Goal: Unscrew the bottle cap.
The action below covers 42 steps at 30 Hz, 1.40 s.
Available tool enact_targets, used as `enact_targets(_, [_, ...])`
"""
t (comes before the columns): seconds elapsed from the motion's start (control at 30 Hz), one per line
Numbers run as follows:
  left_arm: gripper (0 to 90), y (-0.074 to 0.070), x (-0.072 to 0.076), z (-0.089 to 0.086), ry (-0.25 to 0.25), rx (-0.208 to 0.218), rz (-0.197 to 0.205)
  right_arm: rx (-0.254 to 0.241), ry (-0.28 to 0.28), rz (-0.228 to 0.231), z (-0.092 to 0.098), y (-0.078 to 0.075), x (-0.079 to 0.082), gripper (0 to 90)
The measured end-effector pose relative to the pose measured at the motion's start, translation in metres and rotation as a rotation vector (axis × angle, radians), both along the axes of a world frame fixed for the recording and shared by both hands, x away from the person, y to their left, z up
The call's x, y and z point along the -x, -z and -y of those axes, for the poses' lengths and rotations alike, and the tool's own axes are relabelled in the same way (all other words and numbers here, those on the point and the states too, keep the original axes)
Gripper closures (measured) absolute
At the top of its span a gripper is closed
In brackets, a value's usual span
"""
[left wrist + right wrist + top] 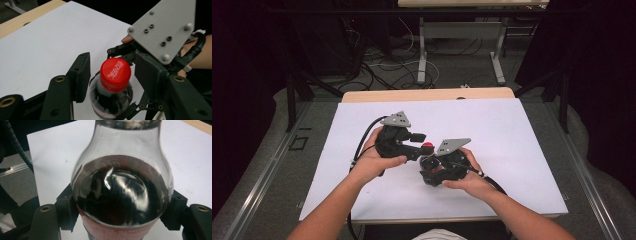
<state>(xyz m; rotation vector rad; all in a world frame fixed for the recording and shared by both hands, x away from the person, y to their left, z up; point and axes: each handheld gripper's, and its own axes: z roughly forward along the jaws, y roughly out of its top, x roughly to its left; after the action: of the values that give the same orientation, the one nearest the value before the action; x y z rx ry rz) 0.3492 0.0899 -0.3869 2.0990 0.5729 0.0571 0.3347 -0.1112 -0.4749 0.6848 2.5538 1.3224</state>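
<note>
A clear bottle (120, 195) of dark cola with a red label stands upright over the white sheet. My right gripper (120, 215) is shut on its body, one pad pressing each side. Its red cap (115, 73) sits between the two black pads of my left gripper (113, 67); a gap shows on both sides of the cap, so that gripper is open. From above, the red cap (427, 146) peeks out between the left gripper (422, 141) and the right gripper (437, 167), which meet at the middle of the table, each held in a hand.
The white sheet (492, 125) covers most of the table, with a strip of bare wood (427, 94) along the far edge. Beyond it are a desk's metal legs (422, 55) and loose cables on the floor. Dark drapes flank both sides.
</note>
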Motion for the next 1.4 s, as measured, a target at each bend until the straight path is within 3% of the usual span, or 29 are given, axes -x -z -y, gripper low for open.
enact_targets(0.2, [49.6, 0.005, -0.006, 0.003, 0.012, 0.029, -0.027, 0.011, -0.005, -0.008, -0.001, 0.0, 0.001, 30.0])
enact_targets(0.27, [51.2, 0.007, -0.005, 0.007, -0.017, 0.043, -0.019, 0.014, -0.007, -0.009, -0.002, 0.0, 0.001, 30.0])
enact_targets(0.3, [52.4, 0.007, -0.006, 0.007, 0.007, 0.036, -0.026, 0.007, -0.003, -0.003, -0.002, 0.001, 0.001, 29.9])
enact_targets(0.43, [60.1, 0.007, -0.003, 0.013, -0.015, 0.031, -0.017, 0.009, 0.002, 0.004, -0.003, 0.002, 0.001, 29.9])
enact_targets(0.57, [61.6, 0.005, 0.004, 0.021, -0.124, 0.007, -0.007, 0.011, 0.014, 0.005, -0.002, 0.002, -0.001, 29.9])
enact_targets(0.63, [61.8, 0.003, 0.007, 0.023, -0.198, 0.003, -0.04, 0.014, 0.013, 0.014, -0.001, 0.002, -0.001, 30.0])
enact_targets(0.73, [61.9, 0.002, 0.011, 0.027, -0.276, -0.017, -0.057, 0.014, 0.032, 0.016, -0.002, 0.003, 0.0, 30.0])
enact_targets(0.77, [61.9, 0.002, 0.012, 0.029, -0.302, -0.005, -0.063, 0.019, 0.032, 0.02, -0.002, 0.003, 0.0, 30.0])
enact_targets(0.87, [61.9, 0.002, 0.012, 0.031, -0.331, -0.011, -0.068, 0.021, 0.035, 0.027, -0.002, 0.004, -0.002, 30.0])
enact_targets(1.0, [60.6, 0.001, 0.009, 0.029, -0.313, 0.003, -0.099, 0.027, 0.032, 0.007, 0.0, 0.003, -0.001, 30.0])
enact_targets(1.17, [47.9, 0.0, 0.006, 0.021, -0.231, 0.046, -0.064, 0.005, 0.04, 0.018, 0.001, 0.002, -0.001, 30.0])
enact_targets(1.4, [38.4, -0.004, 0.003, 0.006, -0.102, 0.062, 0.013, 0.001, 0.017, 0.014, 0.001, 0.001, 0.0, 29.9])
